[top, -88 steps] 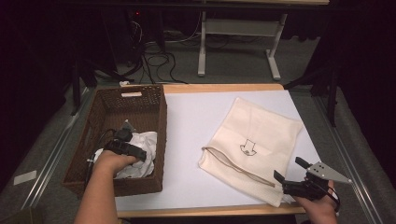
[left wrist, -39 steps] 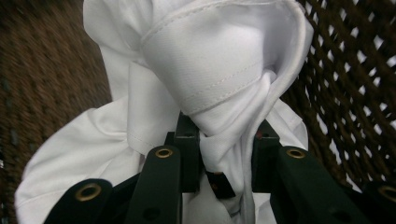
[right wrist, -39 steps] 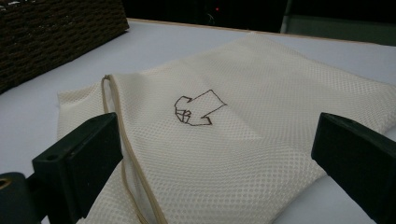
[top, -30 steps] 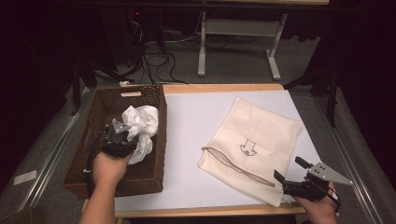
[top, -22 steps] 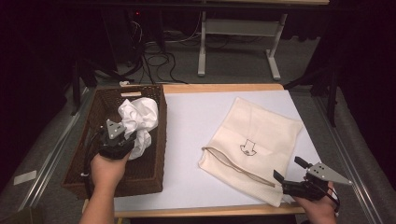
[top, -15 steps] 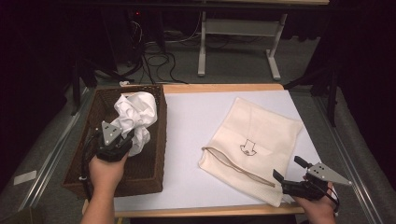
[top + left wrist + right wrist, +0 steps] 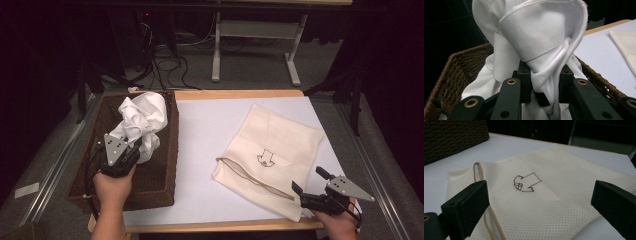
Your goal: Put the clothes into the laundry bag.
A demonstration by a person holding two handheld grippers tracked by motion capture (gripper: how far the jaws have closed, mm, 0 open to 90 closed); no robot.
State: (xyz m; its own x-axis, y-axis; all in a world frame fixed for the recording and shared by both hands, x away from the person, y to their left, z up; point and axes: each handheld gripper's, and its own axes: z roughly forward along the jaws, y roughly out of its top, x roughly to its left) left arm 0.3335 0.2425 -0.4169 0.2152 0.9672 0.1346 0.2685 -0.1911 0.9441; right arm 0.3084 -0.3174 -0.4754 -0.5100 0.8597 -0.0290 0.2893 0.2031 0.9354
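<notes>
A crumpled white shirt point(image 7: 140, 120) hangs over the brown wicker basket point(image 7: 160, 175) at the table's left. My left gripper point(image 7: 134, 149) is shut on it, its black jaws pinching a fold of the white shirt point(image 7: 541, 62) lifted above the wicker basket point(image 7: 451, 72). A cream mesh laundry bag point(image 7: 272, 152) with a small drawn arrow lies flat on the white tabletop at the right. My right gripper point(image 7: 306, 189) stands open at the bag's near corner, low over the table. Between its wide jaws the mesh bag point(image 7: 541, 195) spreads out ahead, its drawstring edge at the left.
The white tabletop point(image 7: 205, 135) has a wooden front edge. A dark floor with cables and a desk's white legs point(image 7: 217, 50) lies beyond the table. The basket's side point(image 7: 454, 137) rises at the far left of the right gripper view.
My left gripper has pulled the white shirt up out of the basket, and moved it toward the basket's far end. The right gripper has stayed put.
</notes>
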